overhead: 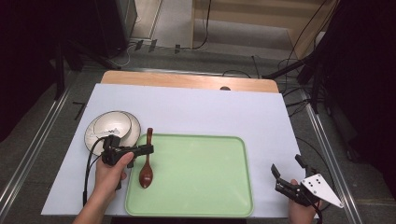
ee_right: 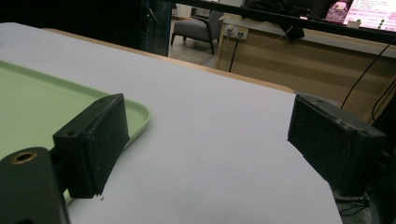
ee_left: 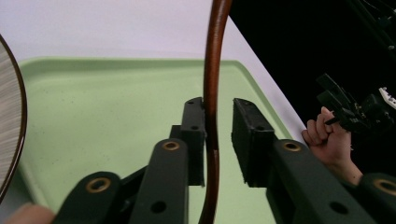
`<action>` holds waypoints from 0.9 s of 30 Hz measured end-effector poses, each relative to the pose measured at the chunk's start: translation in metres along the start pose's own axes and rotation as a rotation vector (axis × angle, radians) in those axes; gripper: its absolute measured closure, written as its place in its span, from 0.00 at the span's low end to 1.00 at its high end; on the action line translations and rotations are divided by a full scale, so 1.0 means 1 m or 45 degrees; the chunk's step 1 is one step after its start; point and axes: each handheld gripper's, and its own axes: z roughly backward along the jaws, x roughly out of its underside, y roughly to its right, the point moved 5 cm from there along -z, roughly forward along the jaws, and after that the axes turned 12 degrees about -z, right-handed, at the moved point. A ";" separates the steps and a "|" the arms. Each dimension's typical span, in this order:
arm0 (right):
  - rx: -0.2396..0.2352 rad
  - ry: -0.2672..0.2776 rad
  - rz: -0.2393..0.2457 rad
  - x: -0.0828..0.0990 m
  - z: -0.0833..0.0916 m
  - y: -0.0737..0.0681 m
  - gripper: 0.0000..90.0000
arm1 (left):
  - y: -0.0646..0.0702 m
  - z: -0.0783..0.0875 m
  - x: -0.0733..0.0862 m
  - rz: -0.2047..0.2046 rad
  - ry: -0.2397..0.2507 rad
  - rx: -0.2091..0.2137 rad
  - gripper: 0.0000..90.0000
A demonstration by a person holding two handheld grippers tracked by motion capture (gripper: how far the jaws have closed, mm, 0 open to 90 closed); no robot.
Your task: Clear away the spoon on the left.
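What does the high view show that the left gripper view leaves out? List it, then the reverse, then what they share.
High view alone: the wooden spoon's bowl lying on the green tray, and the white bowl whole on the white table cover.
Left gripper view alone: a gap between the spoon handle and the left gripper's right-hand pad.
Shared: tray, spoon handle, and the right gripper.

One wooden spoon (overhead: 146,163), one green tray (overhead: 201,186), two stacked bowls (overhead: 112,127), two grippers, left (overhead: 148,149), right (overhead: 286,164)

Glossy brown wooden spoon (overhead: 146,171), matt green plastic tray (overhead: 201,177), smooth white paper sheet (overhead: 196,112)
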 end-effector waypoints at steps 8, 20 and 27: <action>-0.001 -0.003 0.001 0.000 0.000 0.000 0.15 | 0.002 -0.006 0.006 -0.066 -0.068 -0.062 0.64; 0.000 0.000 0.000 0.000 0.000 0.000 0.15 | 0.000 -0.015 0.014 -0.180 -0.161 -0.205 0.47; -0.002 0.001 0.000 0.000 0.000 0.000 0.15 | 0.000 -0.017 0.018 -0.247 -0.213 -0.277 0.42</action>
